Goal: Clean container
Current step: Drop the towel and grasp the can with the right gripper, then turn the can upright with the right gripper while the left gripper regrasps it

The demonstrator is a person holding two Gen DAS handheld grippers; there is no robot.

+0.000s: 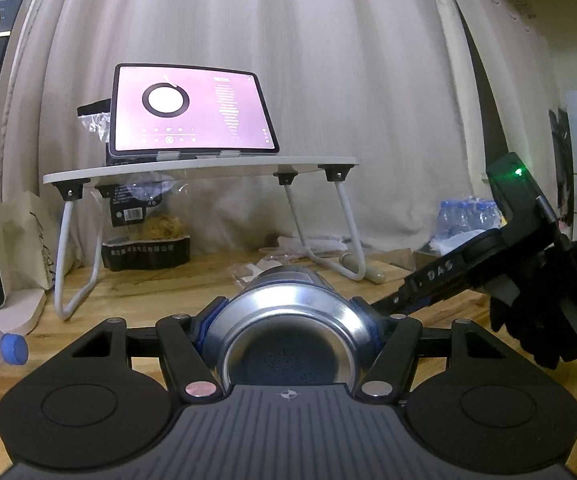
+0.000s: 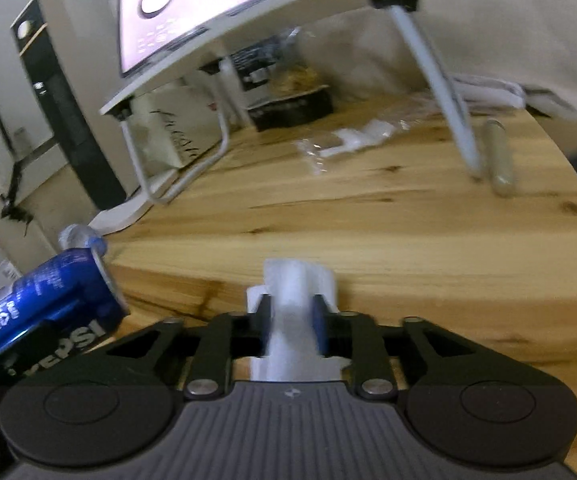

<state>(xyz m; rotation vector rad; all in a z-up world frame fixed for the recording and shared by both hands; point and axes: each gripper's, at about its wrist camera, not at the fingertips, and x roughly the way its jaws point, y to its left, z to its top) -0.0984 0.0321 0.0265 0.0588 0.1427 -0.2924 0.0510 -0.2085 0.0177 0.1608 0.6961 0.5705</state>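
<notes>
I have the blue aluminium Pepsi can clamped sideways in my left gripper, its silver base towards the camera, held above the near part of the pale wooden table. My right gripper has a folded white paper wipe between its jaws — the blurred frame does not show whether the pads press it, so I cannot tell. To wipe well, I'd firm up that hold first, then bring the wipe left to the can's wall and rub along it — keeping the left hand steady.
</notes>
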